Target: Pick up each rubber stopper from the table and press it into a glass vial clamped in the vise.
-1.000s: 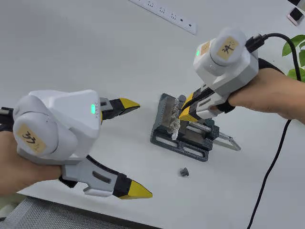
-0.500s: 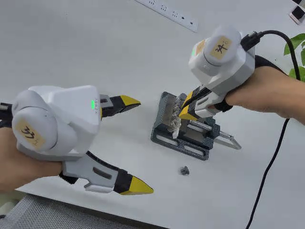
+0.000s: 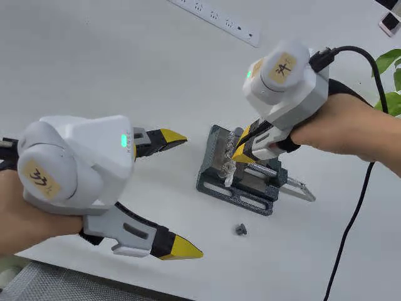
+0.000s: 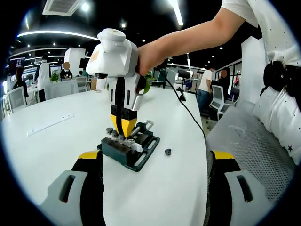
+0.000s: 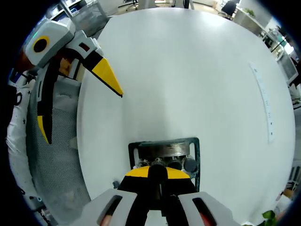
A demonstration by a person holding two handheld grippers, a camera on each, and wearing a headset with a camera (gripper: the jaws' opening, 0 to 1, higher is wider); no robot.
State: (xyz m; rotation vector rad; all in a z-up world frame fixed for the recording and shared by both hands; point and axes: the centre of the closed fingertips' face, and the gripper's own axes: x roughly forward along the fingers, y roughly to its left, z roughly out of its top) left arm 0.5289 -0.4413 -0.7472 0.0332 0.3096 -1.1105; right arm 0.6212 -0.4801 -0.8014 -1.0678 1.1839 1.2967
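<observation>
Head view: we look steeply down at the table [image 3: 125, 63] from above the near edge.
Left gripper view: we face level across the table, with the vise [image 4: 128, 149] at mid range.
Right gripper view: we look straight down, close over the vise.
Shared: we see the vise in all three.

R gripper [image 3: 238, 153] tips cover vial mouths in vise [image 3: 241, 188]; vials [image 3: 227, 168] blur together, count unclear. Stopper [image 5: 157, 170] pinched betw. tips mostly hidden. Loose stopper [image 3: 241, 230] nr table [image 3: 94, 75] front edge too small for detail. Power strip [image 3: 219, 17] cut at top.
</observation>
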